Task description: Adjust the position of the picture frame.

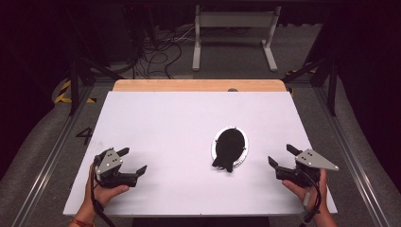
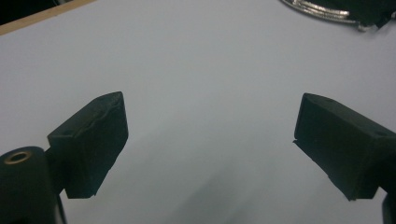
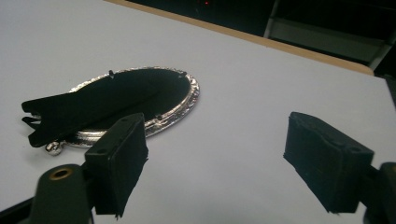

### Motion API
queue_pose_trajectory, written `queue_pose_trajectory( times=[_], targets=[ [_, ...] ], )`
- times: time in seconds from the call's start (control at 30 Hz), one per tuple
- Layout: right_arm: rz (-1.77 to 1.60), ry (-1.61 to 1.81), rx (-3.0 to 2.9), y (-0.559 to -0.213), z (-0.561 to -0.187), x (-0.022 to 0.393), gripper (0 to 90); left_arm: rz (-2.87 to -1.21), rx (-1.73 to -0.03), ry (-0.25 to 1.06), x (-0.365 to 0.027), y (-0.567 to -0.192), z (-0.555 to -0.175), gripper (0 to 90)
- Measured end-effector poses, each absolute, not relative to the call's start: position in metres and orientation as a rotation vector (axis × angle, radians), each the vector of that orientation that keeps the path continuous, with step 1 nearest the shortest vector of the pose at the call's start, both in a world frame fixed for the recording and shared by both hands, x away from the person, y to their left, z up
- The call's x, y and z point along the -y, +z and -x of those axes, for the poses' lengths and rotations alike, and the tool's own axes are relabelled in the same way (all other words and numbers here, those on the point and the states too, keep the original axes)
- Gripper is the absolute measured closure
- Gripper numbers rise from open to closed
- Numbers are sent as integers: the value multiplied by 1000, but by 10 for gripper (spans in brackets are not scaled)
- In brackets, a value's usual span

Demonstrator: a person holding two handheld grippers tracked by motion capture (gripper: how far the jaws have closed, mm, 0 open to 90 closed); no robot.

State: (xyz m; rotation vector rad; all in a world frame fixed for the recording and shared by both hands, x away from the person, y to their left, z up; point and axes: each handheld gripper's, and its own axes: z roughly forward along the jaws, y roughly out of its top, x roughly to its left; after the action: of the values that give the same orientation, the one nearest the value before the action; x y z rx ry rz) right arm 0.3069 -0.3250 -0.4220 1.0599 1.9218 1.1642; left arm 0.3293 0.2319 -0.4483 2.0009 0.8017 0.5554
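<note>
Item: oval frame [image 1: 230, 146], silver rim, black back panel with a black stand flap overhanging the near edge. It lies flat on the white table [image 1: 165, 123], ahead and to the left of your right gripper [image 1: 282, 158], well to the right of your left gripper [image 1: 133, 160]. Handling, as judged: rigid, light, rim probably slick, possibly fragile; the flap will flex. Take it by the rim, not the flap. Both grippers stand wide open, holding nothing, apart from the frame.
</note>
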Motion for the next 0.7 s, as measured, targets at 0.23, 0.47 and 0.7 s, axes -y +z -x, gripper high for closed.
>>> queue_pose_trajectory(
  times=[0.23,0.47,0.7],
  targets=[
    [-1113,1133,-1953,-428,-317,323,321,-2006,-783,574,-227,-449,-327,189],
    [-1119,1107,-1976,-431,-325,316,376,-2006,-782,570,-229,-449,-329,241],
    [-1116,1091,-2024,-433,-335,310,579,-2061,-747,538,-220,-450,-335,423]
  ],
)
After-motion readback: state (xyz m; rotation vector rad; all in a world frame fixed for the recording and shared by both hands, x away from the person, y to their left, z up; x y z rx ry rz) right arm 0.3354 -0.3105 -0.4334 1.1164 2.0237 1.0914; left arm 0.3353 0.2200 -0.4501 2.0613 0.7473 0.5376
